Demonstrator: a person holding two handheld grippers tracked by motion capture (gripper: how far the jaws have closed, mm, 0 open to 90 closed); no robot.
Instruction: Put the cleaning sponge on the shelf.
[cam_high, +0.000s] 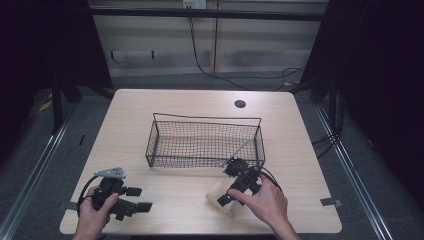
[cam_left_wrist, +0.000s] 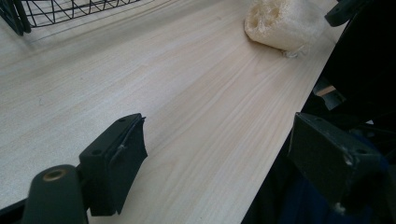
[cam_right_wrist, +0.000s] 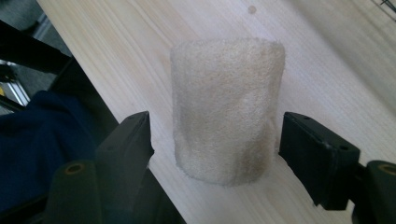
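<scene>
Straddling the loofah sponge (cam_right_wrist: 227, 114), the right gripper (cam_right_wrist: 215, 140) stands spread, one jaw to each side of the piece and neither pad visibly touching it. The sponge lies on the table (cam_high: 165, 195) near its front edge, directly ahead of and between those jaws, with its long axis running away from the gripper along the jaw direction. Closing should therefore squeeze across the short width. In the high view, the right gripper (cam_high: 239, 186) is at the sponge (cam_high: 218, 197), just in front of the wire basket (cam_high: 205, 142). The left gripper (cam_left_wrist: 224, 158), also spread and empty, rests well apart.
</scene>
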